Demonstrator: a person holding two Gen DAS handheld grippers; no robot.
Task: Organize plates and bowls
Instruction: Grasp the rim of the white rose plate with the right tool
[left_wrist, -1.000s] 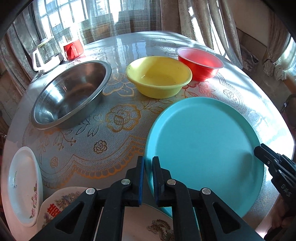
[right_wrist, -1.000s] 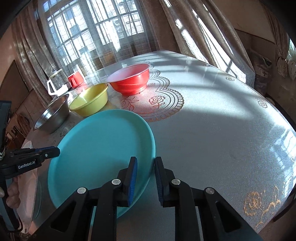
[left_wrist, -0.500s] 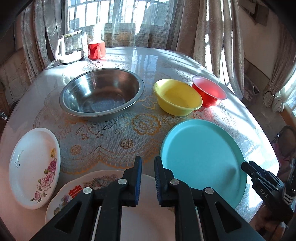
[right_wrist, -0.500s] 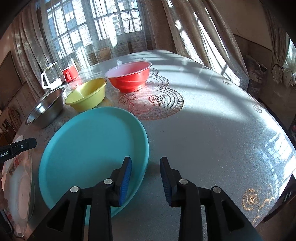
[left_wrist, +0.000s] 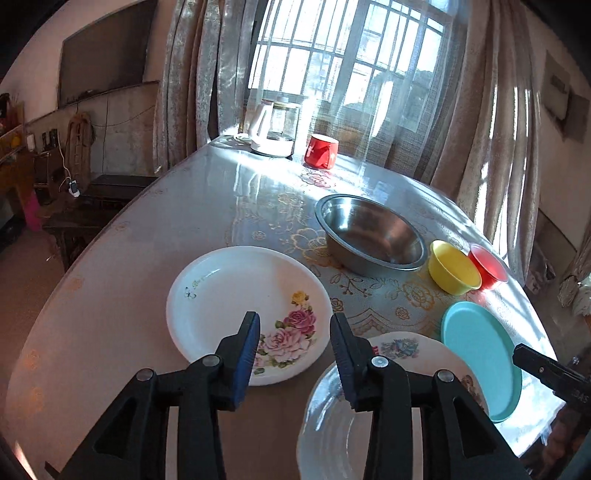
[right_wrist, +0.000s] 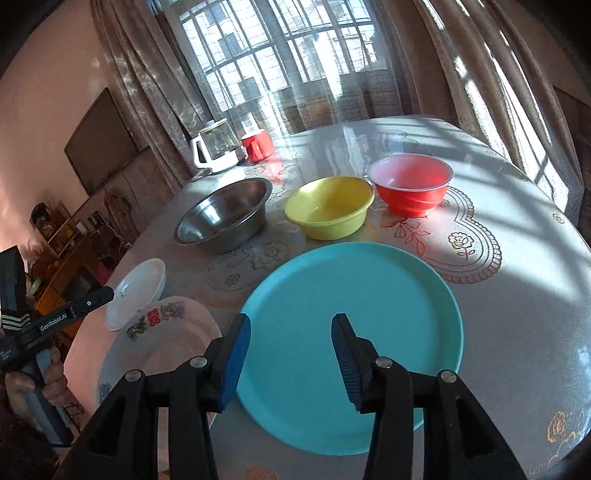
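My left gripper (left_wrist: 293, 347) is open and empty, above the near edge of a white rose-patterned plate (left_wrist: 236, 299). To its right lies a larger decorated white plate (left_wrist: 413, 354), with a clear glass plate (left_wrist: 332, 432) over its near side. My right gripper (right_wrist: 291, 350) is open and empty above the near part of a teal plate (right_wrist: 354, 295), which also shows in the left wrist view (left_wrist: 480, 350). A steel bowl (right_wrist: 225, 214), a yellow bowl (right_wrist: 328, 210) and a red bowl (right_wrist: 410, 184) stand in a row behind it.
A white kettle (right_wrist: 214, 147) and a red mug (right_wrist: 258, 146) stand at the far edge of the round table (right_wrist: 517, 258) by the curtained window. A dark side table (left_wrist: 92, 206) is on the floor to the left.
Both grippers have opened from nearly shut. The left gripper has swung left, from the teal plate to over the rose plate. The right gripper has risen and pulled back above the teal plate.
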